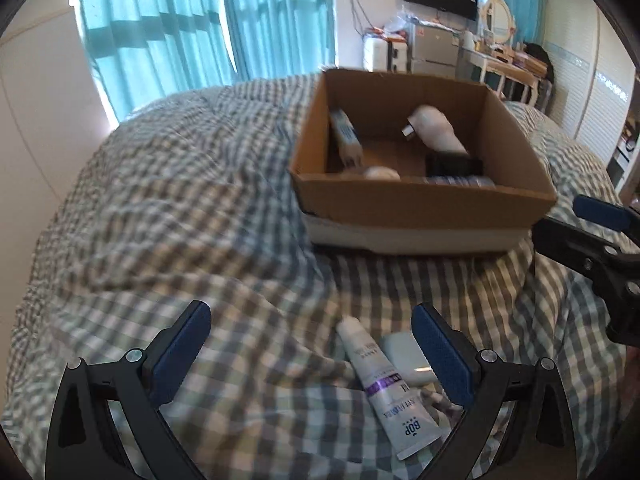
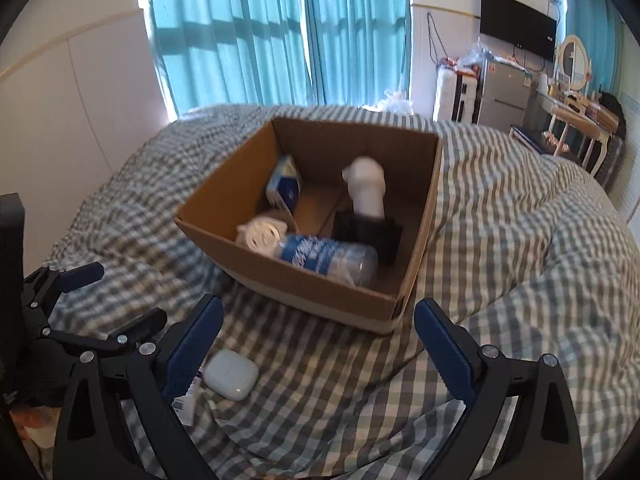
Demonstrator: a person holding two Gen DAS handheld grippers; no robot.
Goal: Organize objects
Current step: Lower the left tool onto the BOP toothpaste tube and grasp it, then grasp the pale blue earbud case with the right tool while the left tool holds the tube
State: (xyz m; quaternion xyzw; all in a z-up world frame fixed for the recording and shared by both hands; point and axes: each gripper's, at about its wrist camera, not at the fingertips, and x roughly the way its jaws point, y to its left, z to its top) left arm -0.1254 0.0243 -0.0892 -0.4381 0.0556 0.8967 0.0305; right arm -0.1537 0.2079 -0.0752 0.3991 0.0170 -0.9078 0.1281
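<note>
A cardboard box sits on a checked bed cover. It holds a white bottle, a blue and white carton, a clear bottle with a blue label, a white round item and a black object. On the cover in front lie a white tube and a small white case. My left gripper is open over the cover, with the tube and case by its right finger. My right gripper is open and empty before the box.
The checked cover spreads over the whole bed. Blue curtains hang behind it. A dressing table with a mirror, a small fridge and a wall screen stand at the far right.
</note>
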